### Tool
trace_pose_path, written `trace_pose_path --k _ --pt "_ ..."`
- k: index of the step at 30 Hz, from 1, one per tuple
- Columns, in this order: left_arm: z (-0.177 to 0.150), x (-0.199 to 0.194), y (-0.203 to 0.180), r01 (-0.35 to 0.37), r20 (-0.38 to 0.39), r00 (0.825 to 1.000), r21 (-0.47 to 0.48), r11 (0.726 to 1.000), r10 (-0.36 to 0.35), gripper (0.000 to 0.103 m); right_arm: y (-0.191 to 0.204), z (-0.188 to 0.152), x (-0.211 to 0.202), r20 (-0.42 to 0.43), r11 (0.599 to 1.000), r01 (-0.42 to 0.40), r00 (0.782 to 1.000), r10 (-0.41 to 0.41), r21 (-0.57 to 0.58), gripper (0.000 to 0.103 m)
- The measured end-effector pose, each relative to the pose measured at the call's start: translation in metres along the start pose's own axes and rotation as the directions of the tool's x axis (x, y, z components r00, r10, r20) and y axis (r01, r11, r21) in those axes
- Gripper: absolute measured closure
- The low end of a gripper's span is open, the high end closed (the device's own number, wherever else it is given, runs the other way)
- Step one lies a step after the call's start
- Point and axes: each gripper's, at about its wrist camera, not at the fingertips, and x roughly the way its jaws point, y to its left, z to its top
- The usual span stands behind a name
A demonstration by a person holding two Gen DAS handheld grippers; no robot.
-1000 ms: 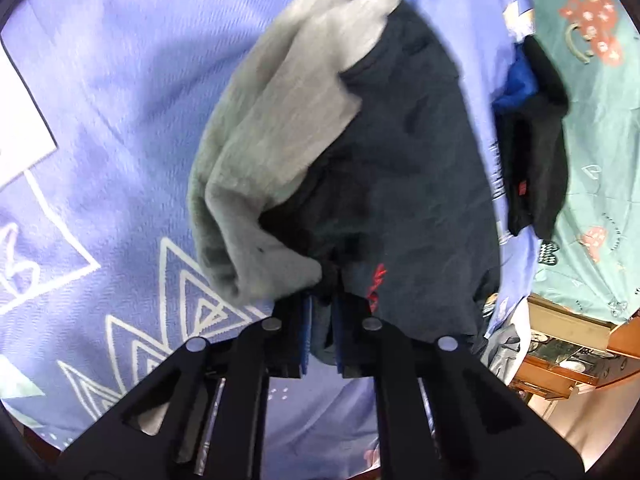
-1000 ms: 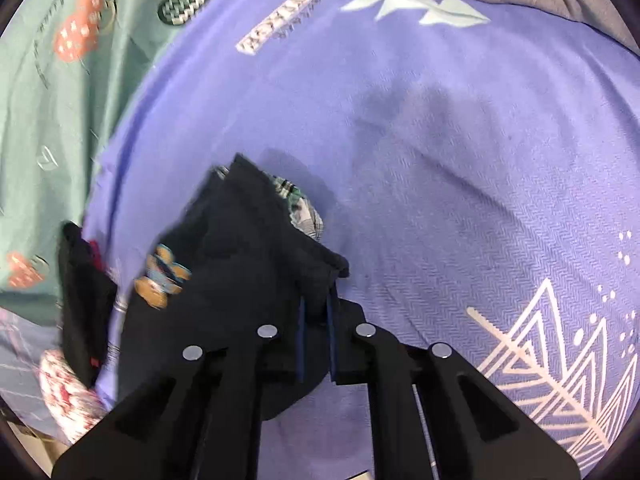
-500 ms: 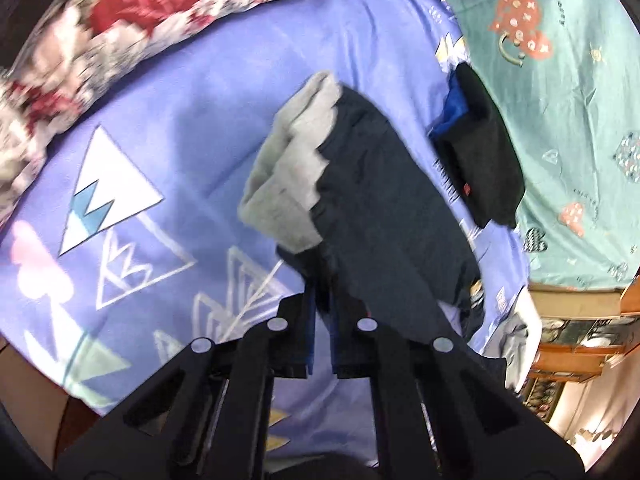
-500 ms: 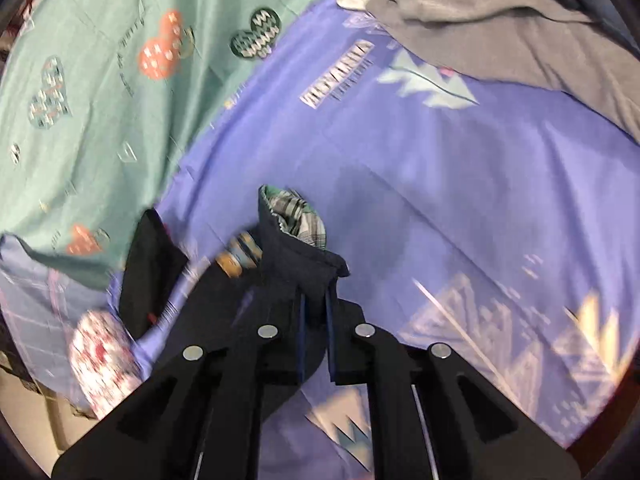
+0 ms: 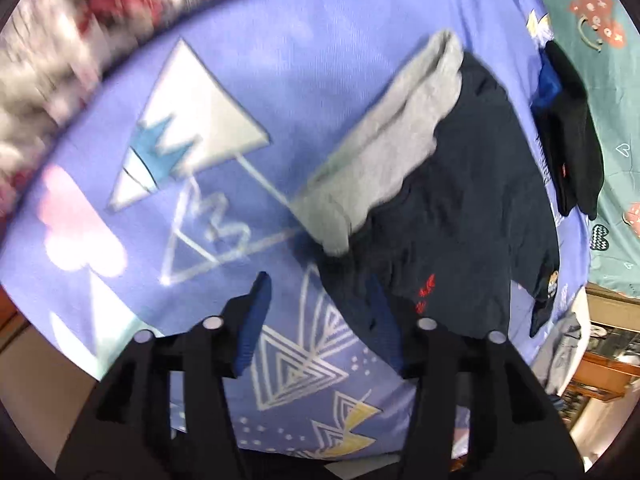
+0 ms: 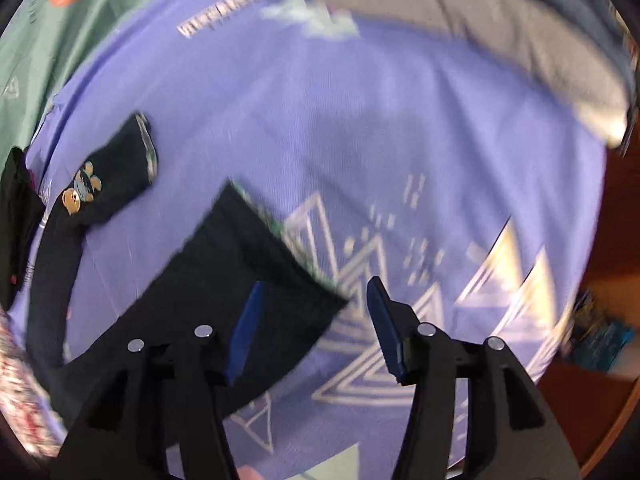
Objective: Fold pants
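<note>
Dark navy pants (image 5: 452, 216) with a grey lining (image 5: 392, 144) turned out at the waist lie spread on the blue patterned bedsheet (image 5: 280, 60). My left gripper (image 5: 318, 296) is open and empty just above the pants' near edge. In the right wrist view the pant legs (image 6: 248, 264) lie flat, one cuff with a bear patch (image 6: 82, 194) at the left. My right gripper (image 6: 316, 300) is open and empty over the near leg cuff.
A folded black garment (image 5: 572, 136) lies at the sheet's right edge beside a teal cover (image 5: 616, 80). A grey garment (image 6: 500, 32) lies at the far side in the right view. A floral quilt (image 5: 80, 32) borders the sheet. Wooden furniture (image 5: 600, 360) stands beyond.
Both grippers have opened and let go of the pants, which now lie on the sheet. Both have pulled back slightly from the cloth.
</note>
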Motion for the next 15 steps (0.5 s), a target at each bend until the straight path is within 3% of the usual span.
trace_pose_path --k 3,5,7,9,12,15 --pt "0.006 -0.016 -0.012 0.014 0.064 0.998 0.046 0.999 -0.017 0.047 0.019 0.009 -0.002 0.032 0.994 -0.089 0.995 0.091 -0.065 0.049" --pt "0.01 -0.021 -0.028 0.008 0.117 0.993 0.106 0.994 -0.02 0.043 0.036 0.008 0.01 -0.008 0.981 -0.169 0.986 0.169 -0.099 0.057" --pt "0.009 -0.021 -0.048 0.001 0.162 0.986 0.17 0.985 -0.029 0.04 0.05 0.009 0.025 -0.051 0.973 -0.204 0.979 0.199 -0.112 0.076" --pt "0.006 -0.015 -0.069 -0.006 0.191 0.981 0.256 0.967 -0.044 0.034 0.059 0.011 0.044 -0.088 0.97 -0.214 0.975 0.205 -0.116 0.081" --pt "0.003 0.01 -0.089 -0.031 0.166 0.986 0.33 0.943 -0.026 0.034 0.061 0.014 0.064 -0.119 0.97 -0.217 0.972 0.204 -0.105 0.081" --pt "0.009 0.035 -0.08 -0.068 0.127 0.991 0.29 0.955 0.032 0.034 0.052 0.023 0.073 -0.103 0.972 -0.223 0.971 0.215 -0.074 0.084"
